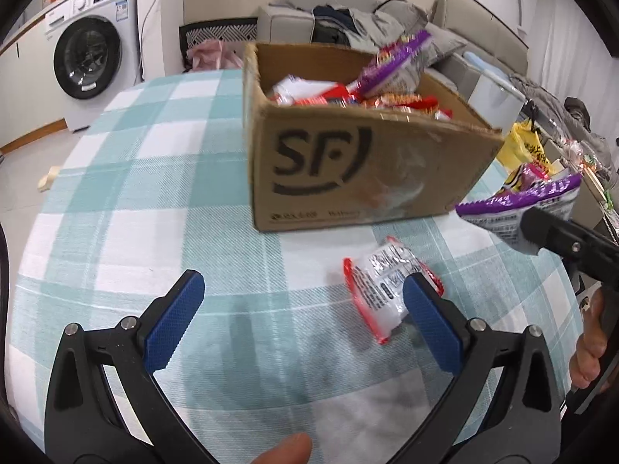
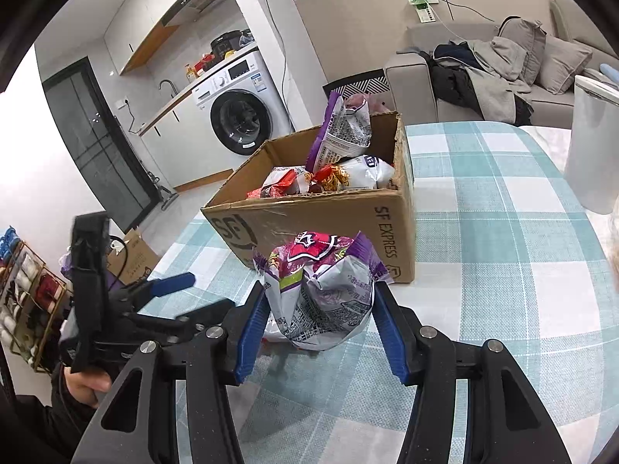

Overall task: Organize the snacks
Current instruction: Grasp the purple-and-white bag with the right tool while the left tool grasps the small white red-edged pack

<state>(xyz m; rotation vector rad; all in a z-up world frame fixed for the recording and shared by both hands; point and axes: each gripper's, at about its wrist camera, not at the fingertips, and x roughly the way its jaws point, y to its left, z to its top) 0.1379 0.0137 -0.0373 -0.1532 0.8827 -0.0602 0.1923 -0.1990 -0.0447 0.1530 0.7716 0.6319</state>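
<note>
open tablecloth [image 1: 127, 162] left of the cardboard box [image 1: 348, 178], box top open, snack packs heaped inside

Matt cardboard box [image 1: 359, 162]; glossy, seemingly foil packet [image 2: 321, 290].

Two close wrist views, angled down over the table [image 1: 116, 178], both facing the cardboard box [image 2: 309, 228].

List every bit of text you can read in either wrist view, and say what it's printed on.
"SF": large black logo on the cardboard box, side seen from the left wrist.
"SF EXPRESS": running vertically on the box's end panel, right wrist view.
Small print under the logo: too blurred.
Purple snack bag held in the right tongs: print unreadable.
Red-edged packet on the tablecloth: unreadable.
Washing machine labels: too small.
</note>
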